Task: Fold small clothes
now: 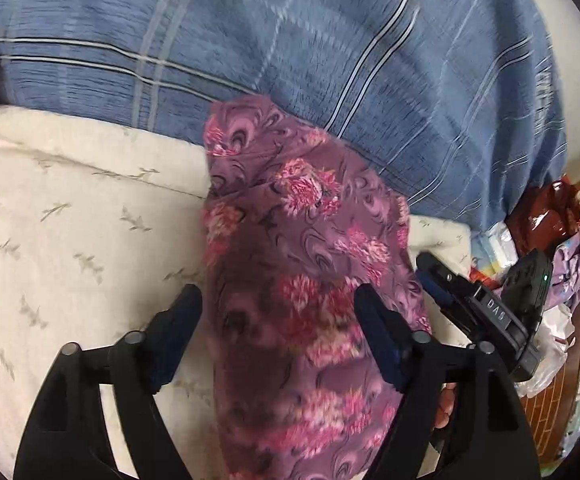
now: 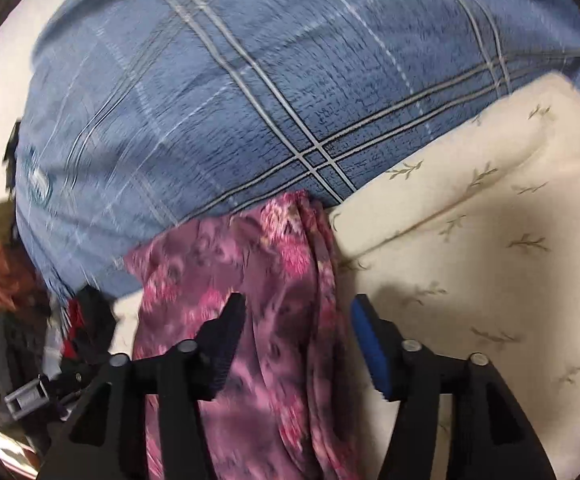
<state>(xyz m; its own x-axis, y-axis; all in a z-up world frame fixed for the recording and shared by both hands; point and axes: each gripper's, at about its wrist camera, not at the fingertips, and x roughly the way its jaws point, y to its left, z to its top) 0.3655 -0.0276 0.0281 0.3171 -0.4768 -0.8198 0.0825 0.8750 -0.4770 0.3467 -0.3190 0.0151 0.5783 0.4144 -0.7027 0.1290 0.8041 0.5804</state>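
floral garment: soft matt cloth | plaid quilt: crinkled cloth

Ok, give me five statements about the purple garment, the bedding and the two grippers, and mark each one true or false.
1. The purple floral garment lies as a long narrow strip on the cream leaf-print cover. True.
2. The garment's far end reaches the blue plaid quilt. True.
3. The left gripper is clamped shut on the garment. False: its jaws stand wide apart, with the cloth passing between them and no pinch showing.
4. The right gripper is out of sight in the left wrist view. False: it shows at the right, beside the garment.
5. The quilt is plain red. False: it is blue with pale and dark crossing lines.
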